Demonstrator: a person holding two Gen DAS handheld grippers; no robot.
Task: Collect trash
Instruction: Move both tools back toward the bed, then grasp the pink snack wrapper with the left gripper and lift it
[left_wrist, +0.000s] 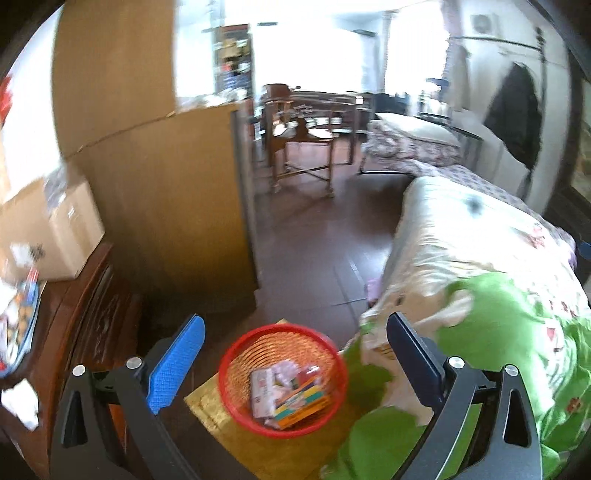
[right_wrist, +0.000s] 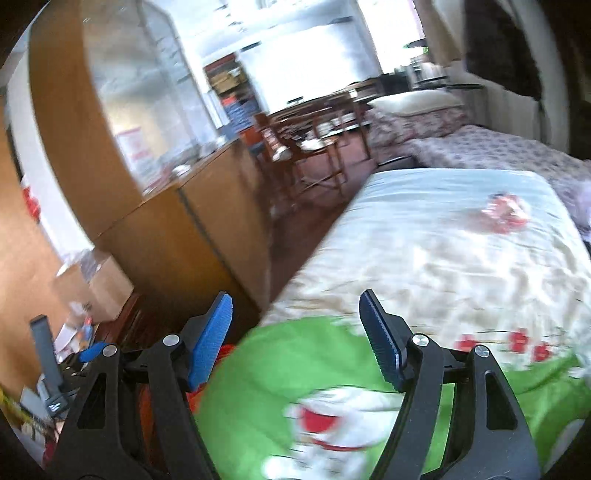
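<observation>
Both hand-held grippers, left gripper (left_wrist: 295, 365) and right gripper (right_wrist: 295, 339), gape empty; beyond the round red mesh wastebasket (left_wrist: 236, 354), a blurred red-and-white crumpled wrapper (right_wrist: 504, 212) on the bed looks light and soft, probably best pinched at a raised fold.

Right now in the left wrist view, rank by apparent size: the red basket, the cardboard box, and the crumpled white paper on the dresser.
1. Red basket, though nearness to the camera inflates it.
2. Cardboard box, nearly alike.
3. Crumpled white paper, clearly smallest.

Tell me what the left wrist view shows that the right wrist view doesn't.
Left wrist only: the inside of the red bin on the floor, with packets in it. Right wrist only: a crumpled red-and-white wrapper far up the bed. Both: the bed, the wooden cabinet, the cardboard box, and an open, empty tool.
</observation>
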